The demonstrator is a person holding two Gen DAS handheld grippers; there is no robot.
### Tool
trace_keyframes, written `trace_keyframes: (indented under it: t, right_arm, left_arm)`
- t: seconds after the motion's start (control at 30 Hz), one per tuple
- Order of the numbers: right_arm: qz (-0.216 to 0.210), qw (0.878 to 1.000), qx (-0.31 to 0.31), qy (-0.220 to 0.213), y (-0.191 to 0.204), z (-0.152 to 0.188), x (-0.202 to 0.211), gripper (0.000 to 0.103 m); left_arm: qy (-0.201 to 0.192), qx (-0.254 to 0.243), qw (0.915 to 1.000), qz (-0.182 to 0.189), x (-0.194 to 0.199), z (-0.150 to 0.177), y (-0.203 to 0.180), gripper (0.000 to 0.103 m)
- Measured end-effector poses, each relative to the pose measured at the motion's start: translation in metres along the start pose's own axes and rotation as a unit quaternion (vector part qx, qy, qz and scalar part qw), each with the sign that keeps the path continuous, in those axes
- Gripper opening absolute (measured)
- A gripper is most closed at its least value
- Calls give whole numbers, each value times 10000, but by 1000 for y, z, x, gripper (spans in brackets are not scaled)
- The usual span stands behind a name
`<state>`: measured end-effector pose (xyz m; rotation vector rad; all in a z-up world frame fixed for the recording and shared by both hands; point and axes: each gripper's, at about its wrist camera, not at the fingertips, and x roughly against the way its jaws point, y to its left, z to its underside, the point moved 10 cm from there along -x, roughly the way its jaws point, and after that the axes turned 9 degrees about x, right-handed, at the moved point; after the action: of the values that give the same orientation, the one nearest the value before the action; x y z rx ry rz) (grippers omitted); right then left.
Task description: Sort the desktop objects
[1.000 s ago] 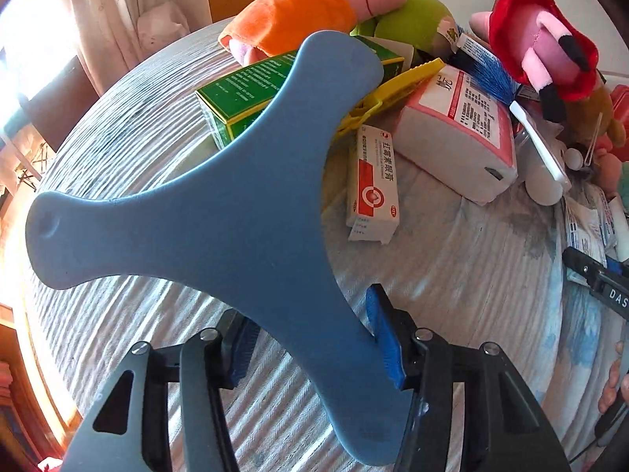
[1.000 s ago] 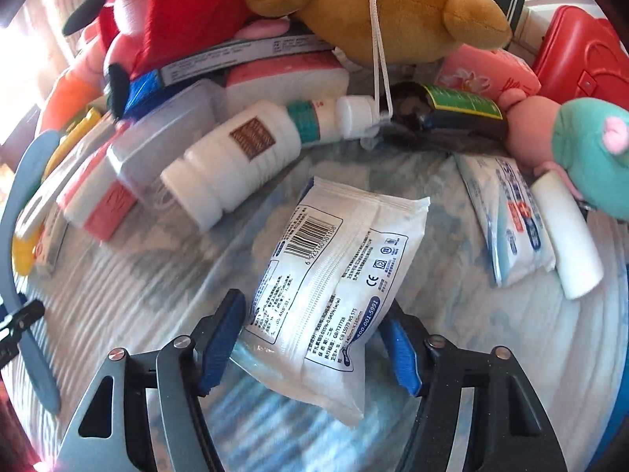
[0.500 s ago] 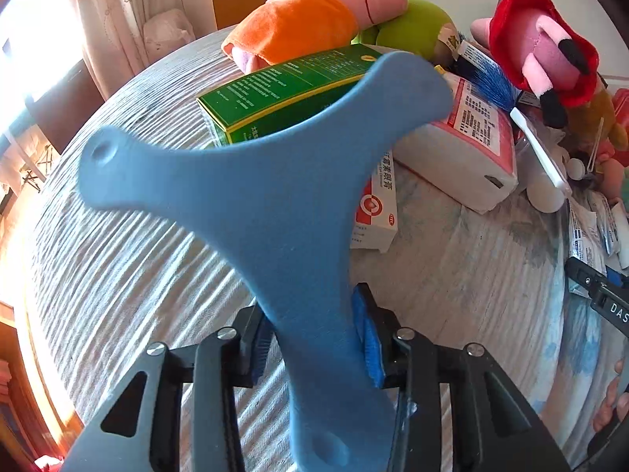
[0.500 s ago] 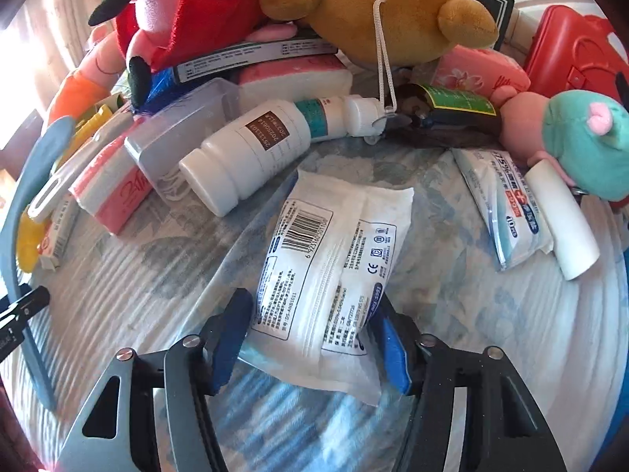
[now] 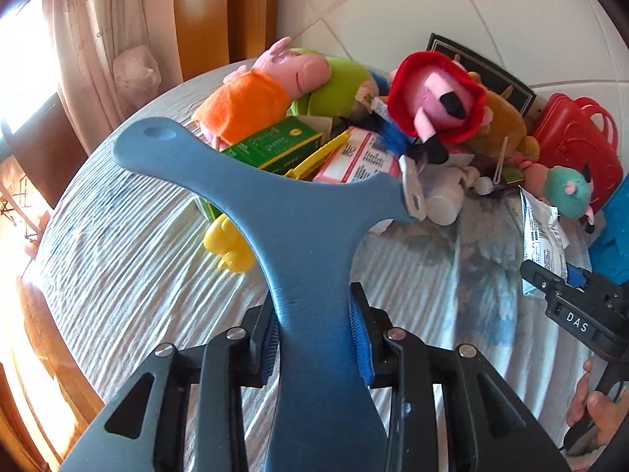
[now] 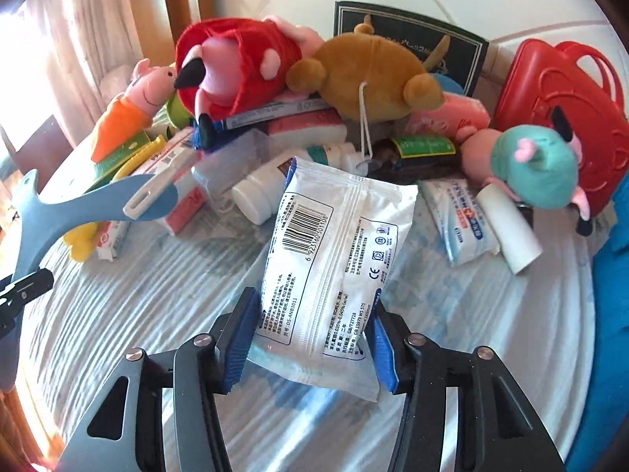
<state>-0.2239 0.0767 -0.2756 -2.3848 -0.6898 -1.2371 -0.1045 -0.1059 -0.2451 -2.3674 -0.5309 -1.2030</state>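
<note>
Left wrist: my left gripper (image 5: 314,338) is clamped on the stem of the blue three-armed tool (image 5: 291,212), held clear above the cloth-covered table (image 5: 118,255).

Right wrist: my right gripper (image 6: 310,338) is pinched on the white sachet (image 6: 334,259), lifted off the cloth. Behind it the plush toys (image 6: 373,74), pill bottle (image 6: 259,196) and red case (image 6: 550,98) lie heaped together. By my reading, sorting has barely begun.

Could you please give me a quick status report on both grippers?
Left gripper shut on blue three-armed piece, lifted. Right gripper shut on white packet, lifted. Toy and box pile crowds ahead.
</note>
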Motion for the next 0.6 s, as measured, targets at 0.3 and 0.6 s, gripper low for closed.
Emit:
trace_keyframes:
  t: [0.3,0.6]
  right_arm:
    - [233,9993,-109,-261,-11,-12,62,52]
    - [8,10000,37,84,23,1,35,52]
  left_arm:
    - [-164,-379,9987,285,28,-30,-22,21]
    - [616,-99,9977,-258,-36,7,39,21]
